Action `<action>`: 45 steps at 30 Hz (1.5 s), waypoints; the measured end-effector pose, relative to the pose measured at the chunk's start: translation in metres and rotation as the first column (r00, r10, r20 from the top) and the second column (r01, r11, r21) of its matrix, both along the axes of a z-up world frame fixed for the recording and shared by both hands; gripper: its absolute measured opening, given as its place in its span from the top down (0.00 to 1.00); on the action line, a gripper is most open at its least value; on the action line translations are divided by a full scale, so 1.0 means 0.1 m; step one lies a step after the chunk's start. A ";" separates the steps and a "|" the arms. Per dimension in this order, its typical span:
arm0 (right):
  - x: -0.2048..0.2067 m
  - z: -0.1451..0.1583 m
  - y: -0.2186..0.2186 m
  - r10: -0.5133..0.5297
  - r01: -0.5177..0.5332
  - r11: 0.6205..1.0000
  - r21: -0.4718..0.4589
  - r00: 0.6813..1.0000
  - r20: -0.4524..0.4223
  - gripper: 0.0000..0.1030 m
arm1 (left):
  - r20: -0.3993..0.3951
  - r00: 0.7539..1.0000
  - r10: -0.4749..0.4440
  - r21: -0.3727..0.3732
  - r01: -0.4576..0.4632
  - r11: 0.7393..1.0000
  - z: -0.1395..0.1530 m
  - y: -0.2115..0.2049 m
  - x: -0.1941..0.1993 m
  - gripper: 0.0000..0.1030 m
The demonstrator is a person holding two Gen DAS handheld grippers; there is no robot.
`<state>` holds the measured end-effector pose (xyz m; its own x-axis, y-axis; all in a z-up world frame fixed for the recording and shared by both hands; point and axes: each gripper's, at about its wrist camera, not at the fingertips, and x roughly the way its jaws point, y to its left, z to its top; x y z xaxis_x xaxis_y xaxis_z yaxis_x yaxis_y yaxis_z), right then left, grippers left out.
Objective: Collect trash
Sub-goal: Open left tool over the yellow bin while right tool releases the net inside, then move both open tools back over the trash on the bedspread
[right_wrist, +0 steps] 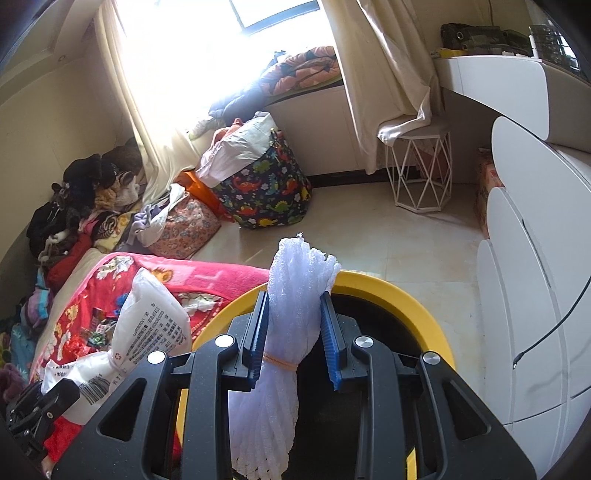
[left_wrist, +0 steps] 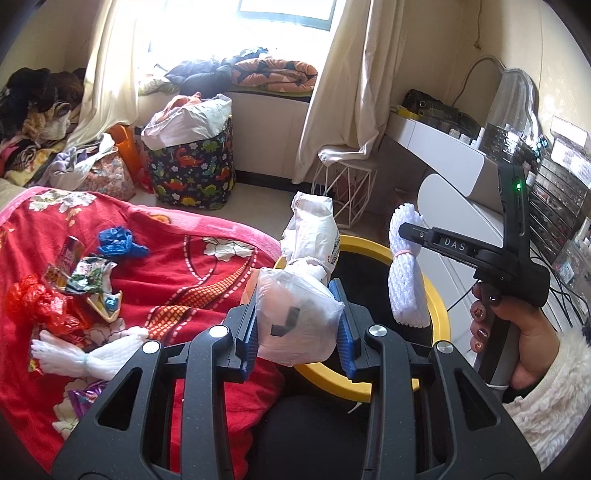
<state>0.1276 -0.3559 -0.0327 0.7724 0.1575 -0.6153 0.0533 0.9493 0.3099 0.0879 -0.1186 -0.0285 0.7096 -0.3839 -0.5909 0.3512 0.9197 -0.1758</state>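
A: Room?
B: Bedroom. Window (left_wrist: 284, 9) blown out by daylight, cream curtains (right_wrist: 391, 66) either side, window seat (left_wrist: 273, 98) piled with bedding.
A: Floor?
B: Pale tile (right_wrist: 406, 243). Dinosaur-print hamper (right_wrist: 269, 188), white wire stool (right_wrist: 421, 173).
A: Right side?
B: White dresser (right_wrist: 528, 280). Bed (left_wrist: 177, 258) on left, red floral blanket.

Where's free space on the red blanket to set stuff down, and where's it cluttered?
Free: the red blanket between the blue bag and the yellow bin, plus its far edge. Crowded: left side, with the wrappers, red bag and foam net.
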 end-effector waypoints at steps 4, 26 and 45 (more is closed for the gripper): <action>0.01 -0.05 -0.07 -0.017 0.017 1.000 0.007 1.000 -0.019 0.74 | -0.019 1.000 -0.017 0.005 0.017 1.000 -0.07 -0.10 0.05 0.73; -0.01 -0.15 -0.15 -0.027 0.029 0.999 0.042 0.999 -0.046 0.40 | -0.011 0.999 0.050 0.016 -0.050 0.999 -0.16 -0.15 0.17 0.11; -0.11 0.13 0.59 0.163 -0.163 0.987 0.000 0.985 0.063 0.31 | 0.079 0.970 0.230 0.003 -0.231 0.973 0.12 0.55 0.07 0.11</action>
